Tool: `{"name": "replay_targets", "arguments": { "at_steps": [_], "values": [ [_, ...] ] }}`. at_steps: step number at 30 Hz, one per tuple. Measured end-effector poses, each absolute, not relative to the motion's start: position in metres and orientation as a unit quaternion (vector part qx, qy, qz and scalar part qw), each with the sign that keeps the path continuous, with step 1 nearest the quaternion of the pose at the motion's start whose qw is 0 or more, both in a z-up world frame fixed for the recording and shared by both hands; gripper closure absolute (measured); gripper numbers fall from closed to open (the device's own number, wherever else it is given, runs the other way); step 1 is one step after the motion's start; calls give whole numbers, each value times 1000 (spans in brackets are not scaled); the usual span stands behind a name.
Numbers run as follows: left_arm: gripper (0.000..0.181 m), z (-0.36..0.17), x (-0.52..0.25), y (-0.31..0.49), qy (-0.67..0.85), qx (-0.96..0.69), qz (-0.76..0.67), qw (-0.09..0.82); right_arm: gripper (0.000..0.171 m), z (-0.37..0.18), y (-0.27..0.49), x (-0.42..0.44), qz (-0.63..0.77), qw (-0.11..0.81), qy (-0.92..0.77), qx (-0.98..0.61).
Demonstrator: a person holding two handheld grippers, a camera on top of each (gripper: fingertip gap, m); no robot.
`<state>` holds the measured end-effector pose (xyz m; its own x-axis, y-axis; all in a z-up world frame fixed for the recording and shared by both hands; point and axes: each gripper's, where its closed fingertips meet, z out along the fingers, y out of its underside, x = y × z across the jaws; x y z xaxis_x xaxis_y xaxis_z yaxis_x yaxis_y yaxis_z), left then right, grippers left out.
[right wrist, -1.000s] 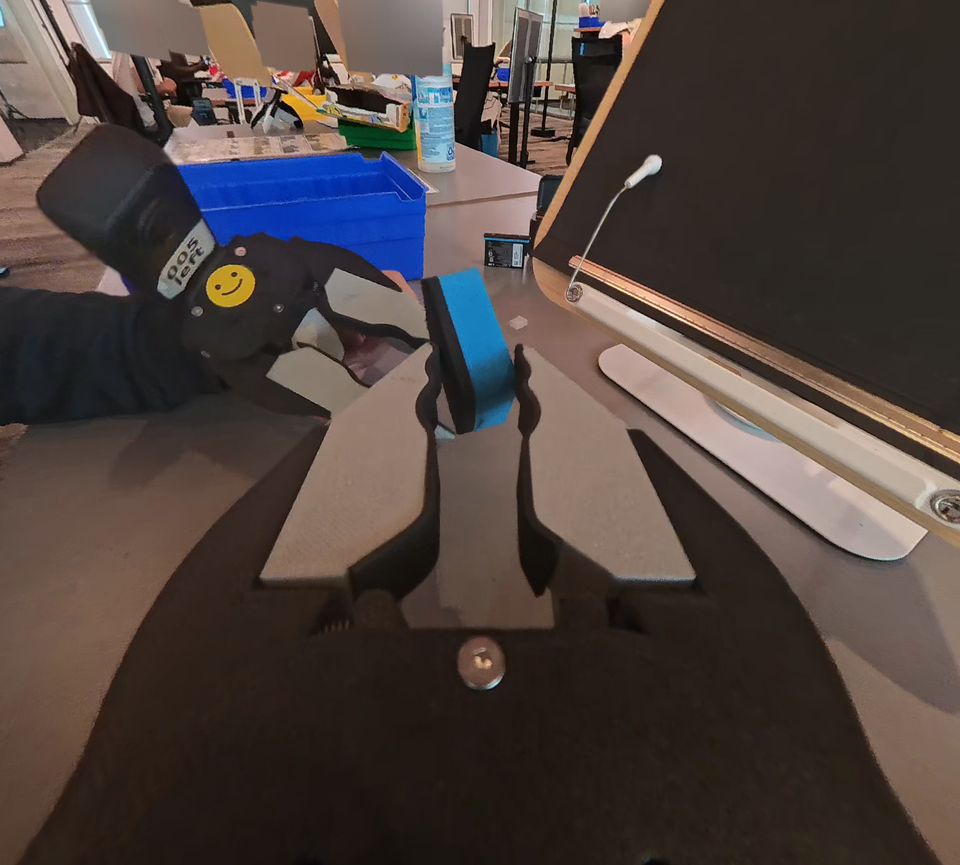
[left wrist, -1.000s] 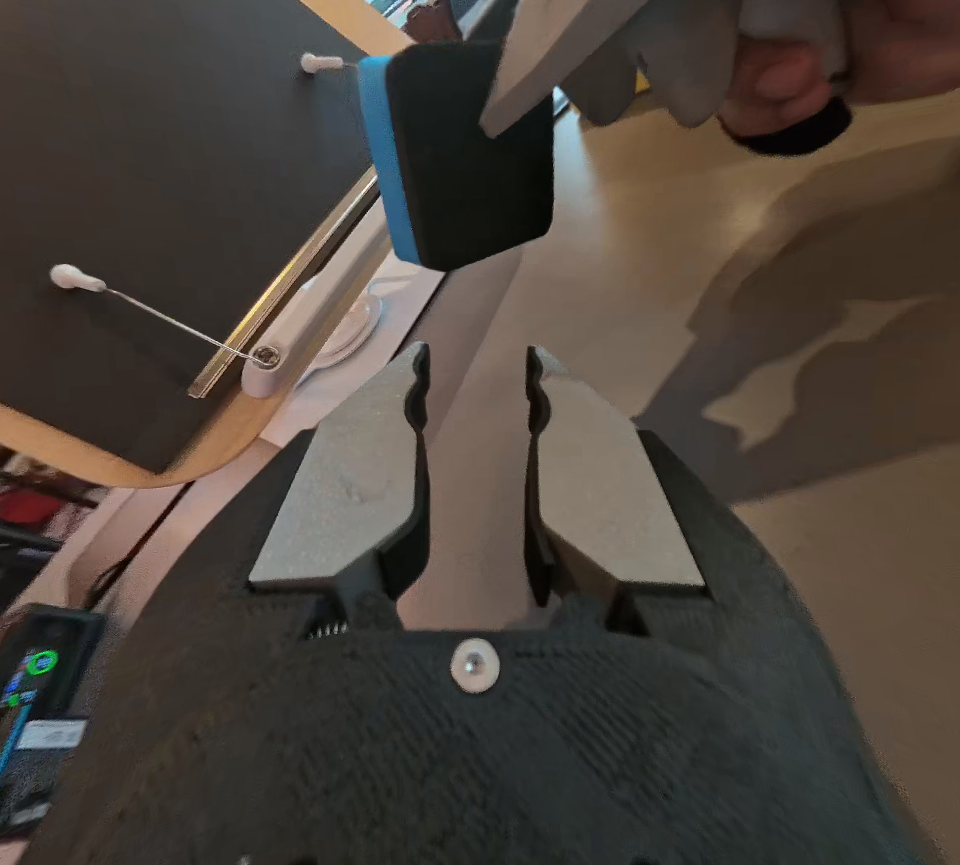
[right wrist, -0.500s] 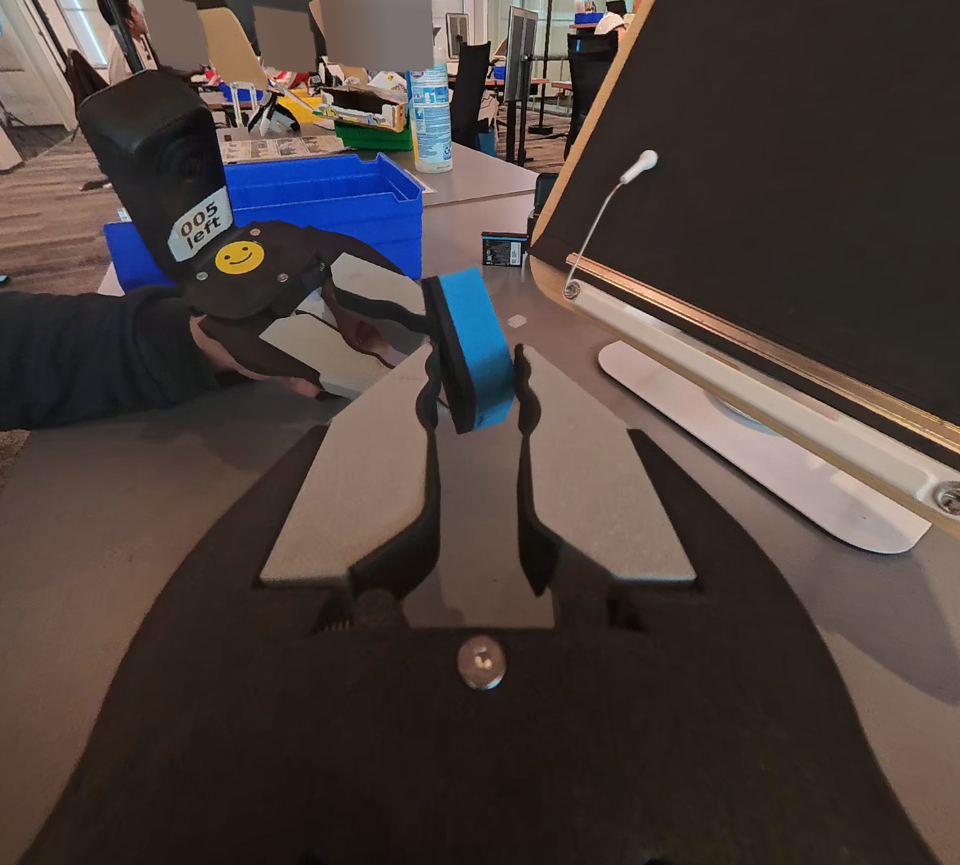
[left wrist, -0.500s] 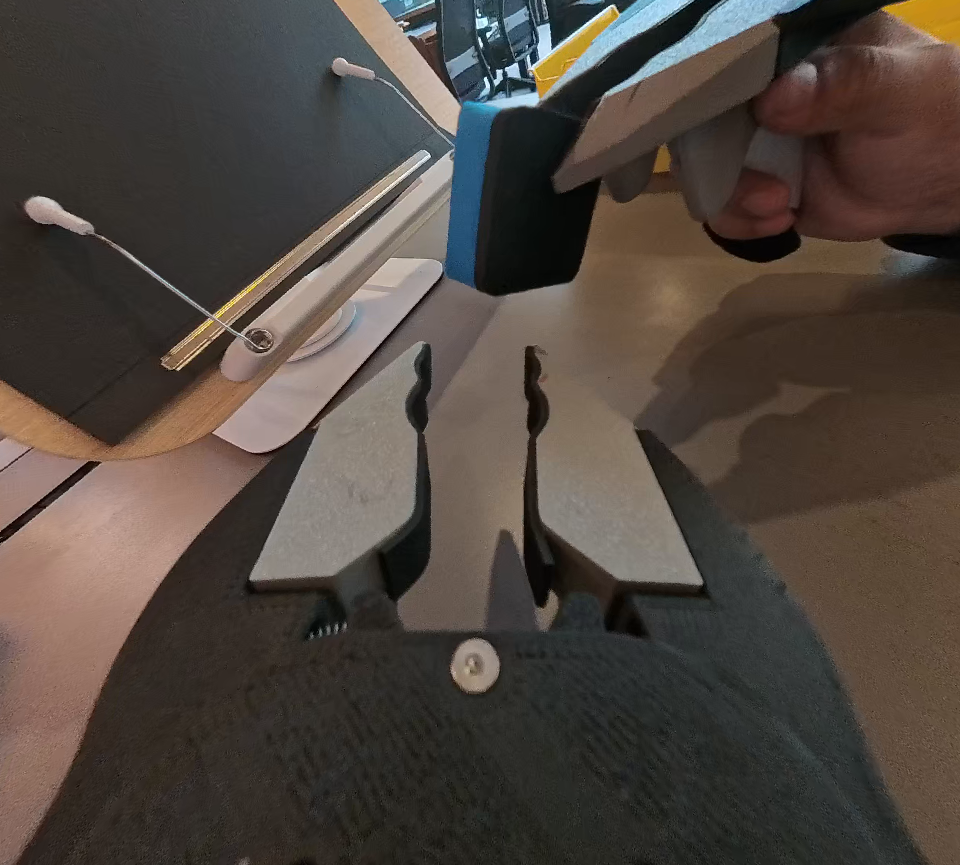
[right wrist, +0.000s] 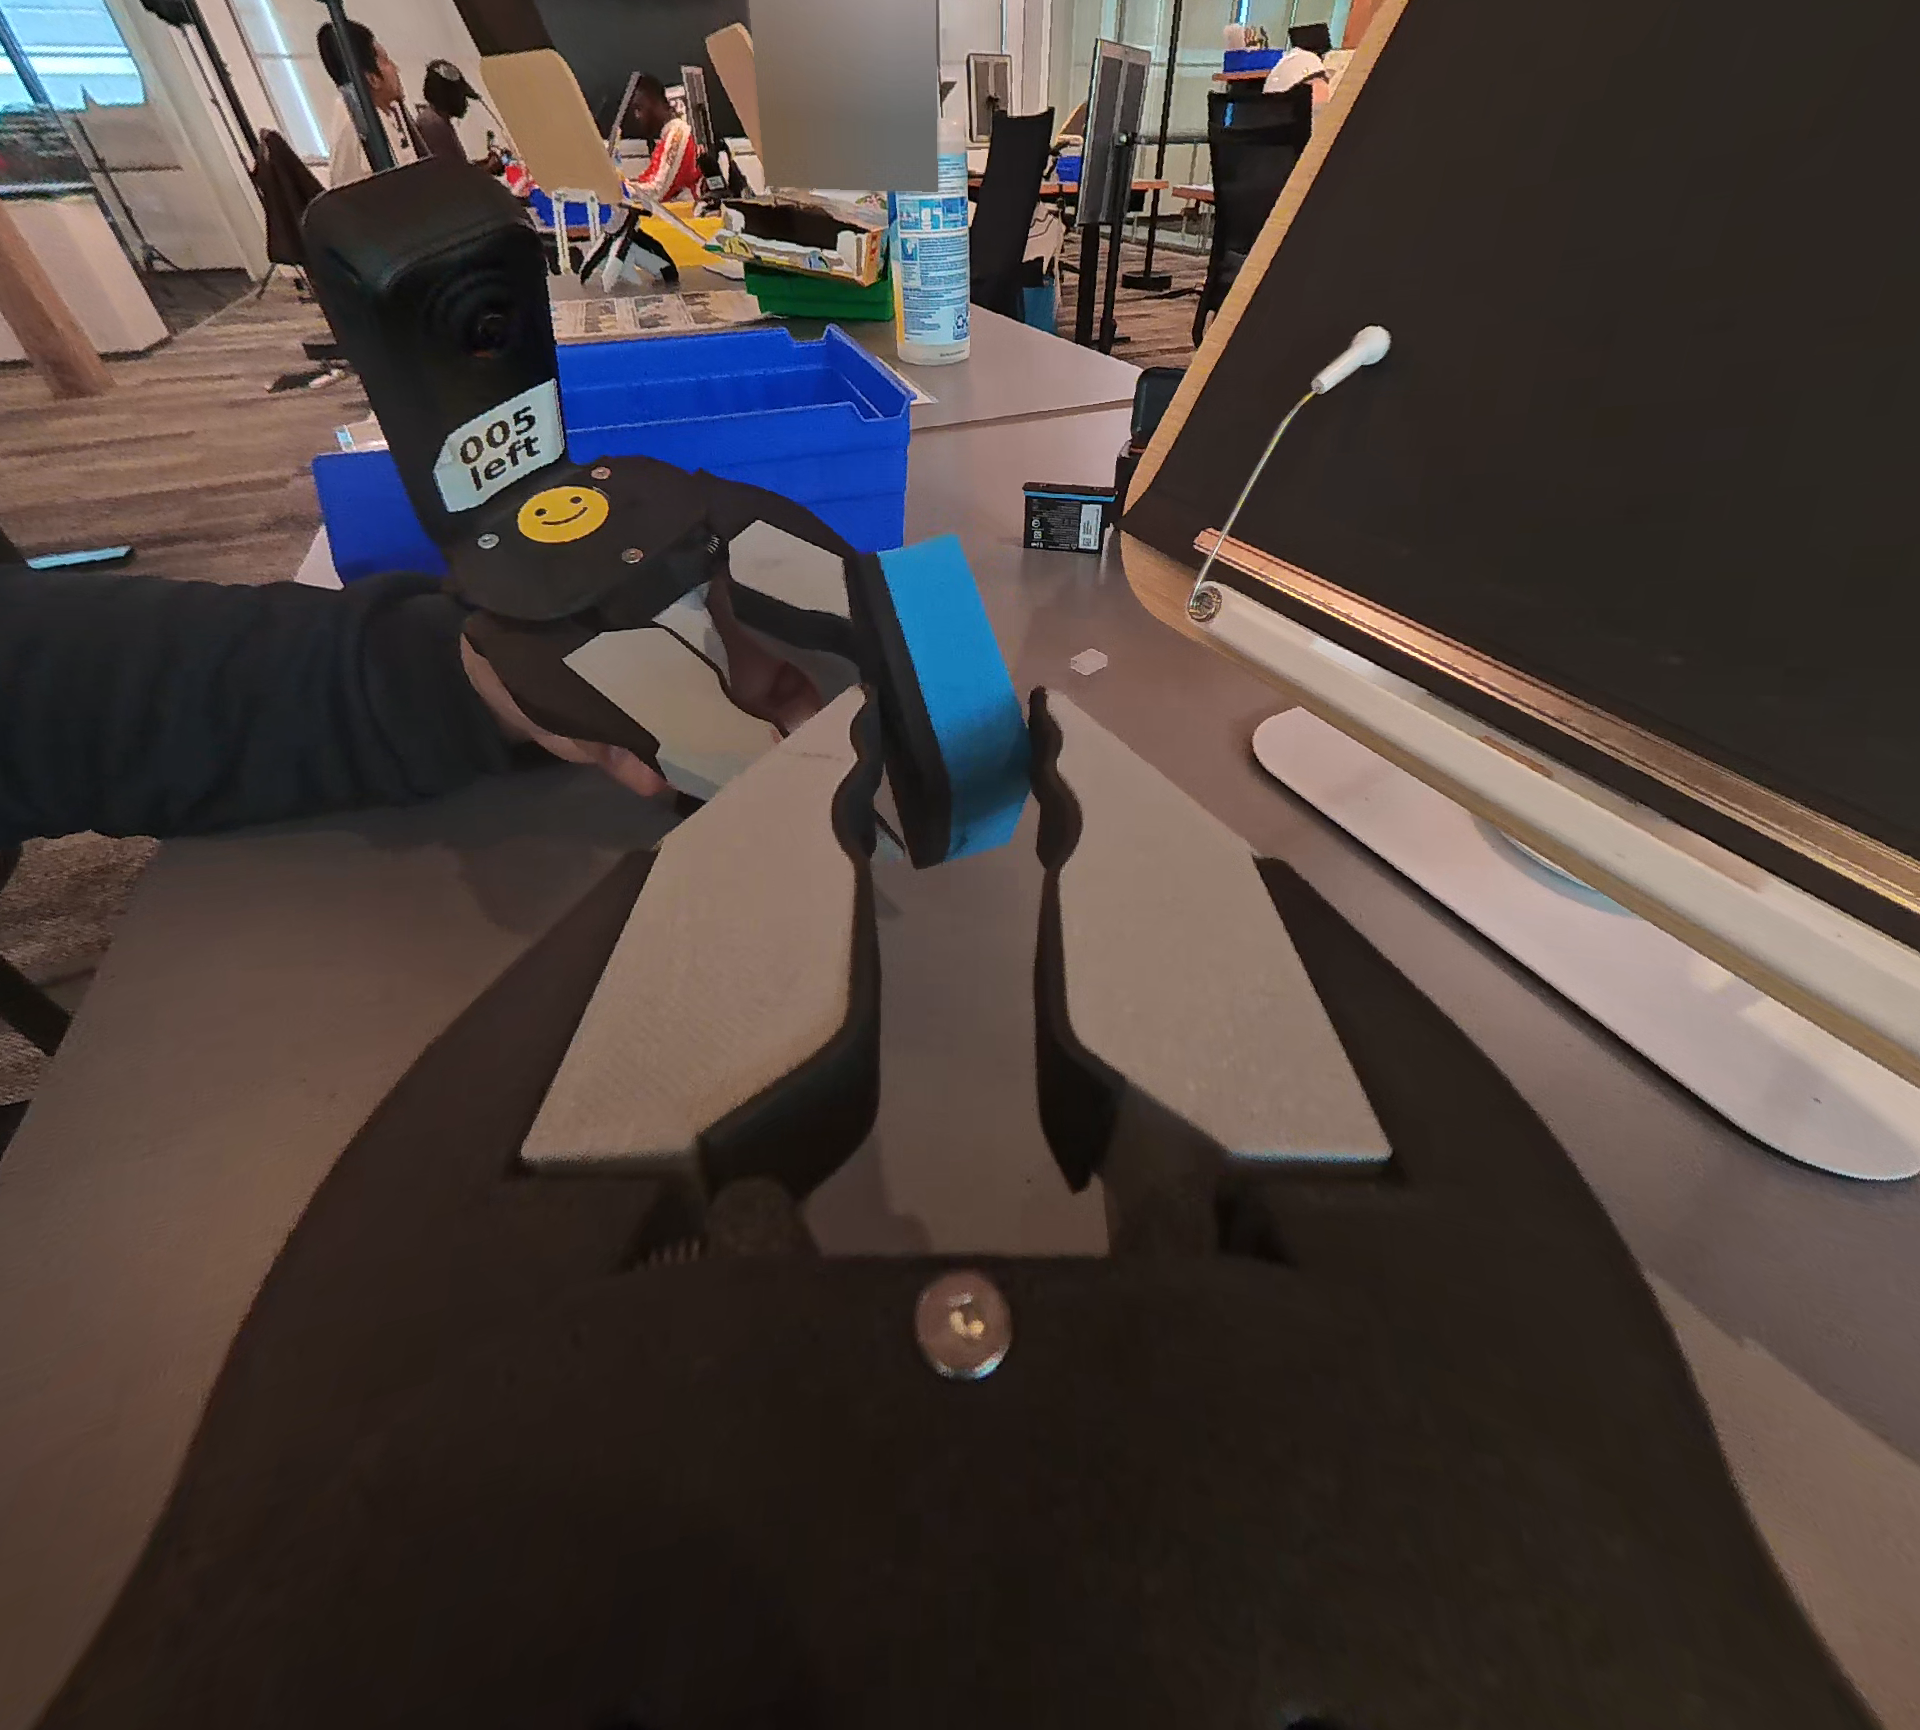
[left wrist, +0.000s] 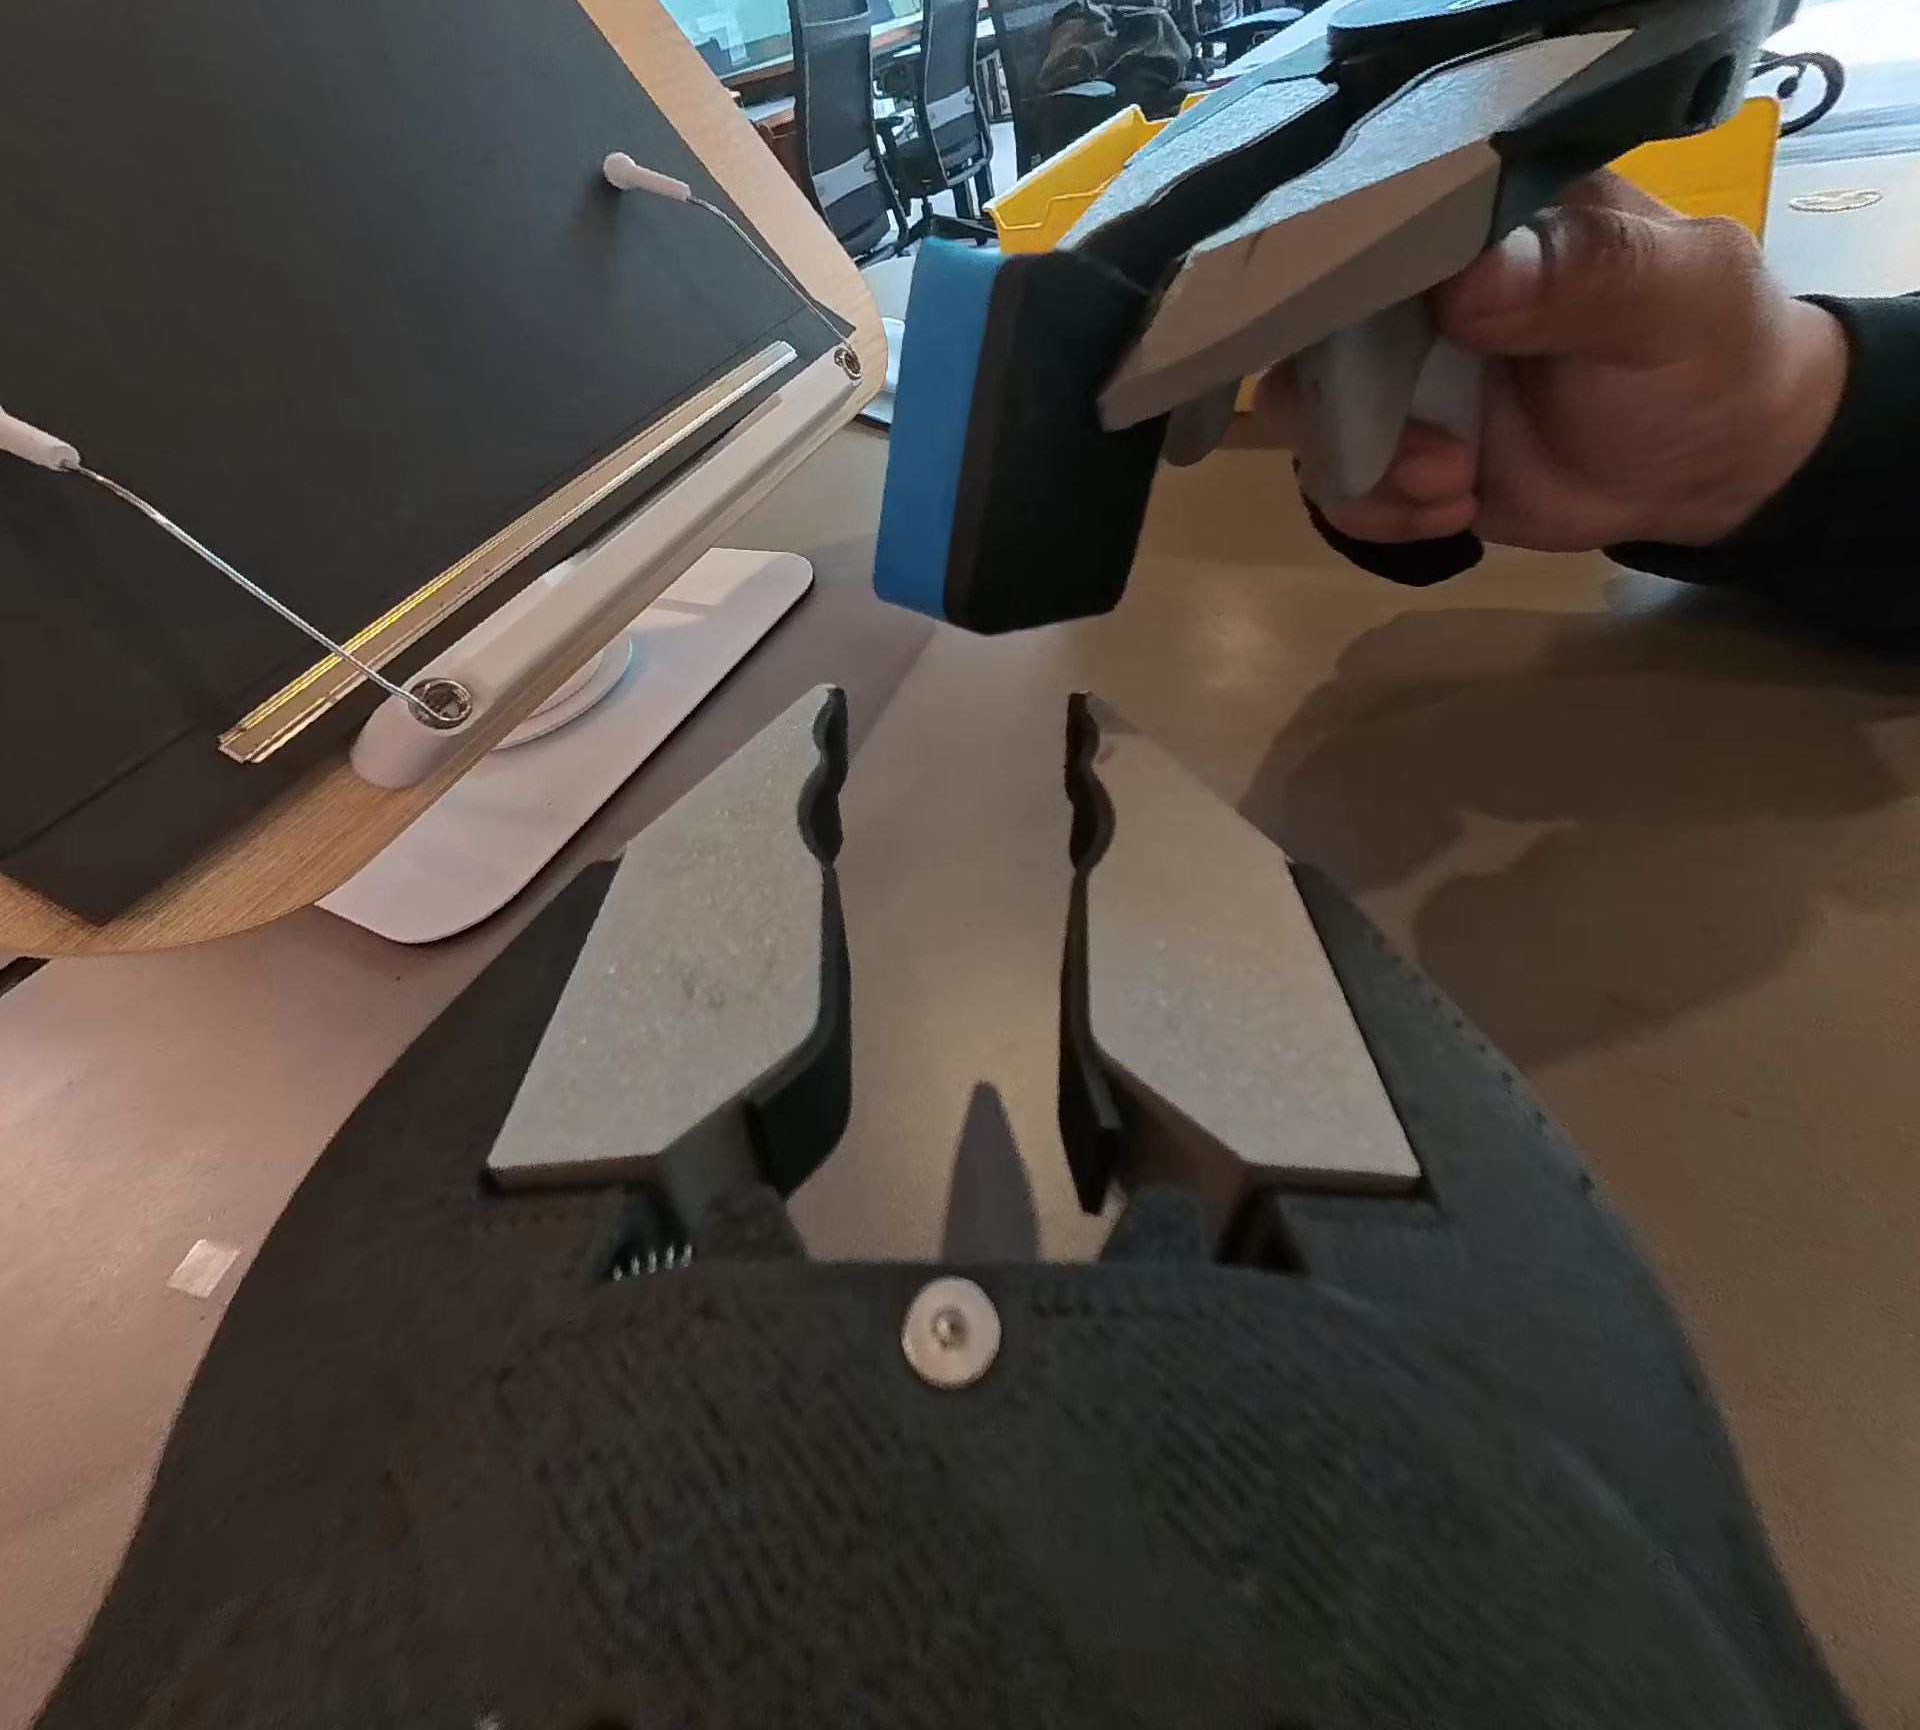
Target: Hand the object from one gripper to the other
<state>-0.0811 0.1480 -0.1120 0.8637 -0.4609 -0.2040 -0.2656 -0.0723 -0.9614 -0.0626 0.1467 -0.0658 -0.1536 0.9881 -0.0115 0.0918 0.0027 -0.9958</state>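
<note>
The right hand-held gripper (right wrist: 945,745) squeezed the eraser (left wrist: 1003,444). It looked light and soft. The left hand-held gripper (left wrist: 951,724) gaped empty at six o'clock, best grabbing its free bottom end.

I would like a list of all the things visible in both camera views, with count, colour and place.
eraser: one, blue and black, held in the air above the table
book stand: one, black board with wooden edge on a white base, on the table
table: one, grey-brown
bin: one, blue, behind the left tongs
bin: one, yellow, far side
bottle: one, white, rear table
office chairs: several, black, background
left tongs: open, empty
right tongs: shut on eraser
</note>
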Motion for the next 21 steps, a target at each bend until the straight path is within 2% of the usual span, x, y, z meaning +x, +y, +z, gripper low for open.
{"name": "replay_targets", "arguments": {
  "at_steps": [9, 12, 21],
  "values": [
    [143, -113, -80, 148, 255, -727, -70, 634, 148, -69, 144, -64, 511, 431, -565, -483],
    [148, -110, -86, 151, 242, -726, -56, 641, 148, -69, 144, -64, 512, 431, -565, -484],
    [135, -108, -73, 143, 258, -715, -115, 640, 148, -62, 144, -58, 537, 425, -559, -468]
  ]
}}
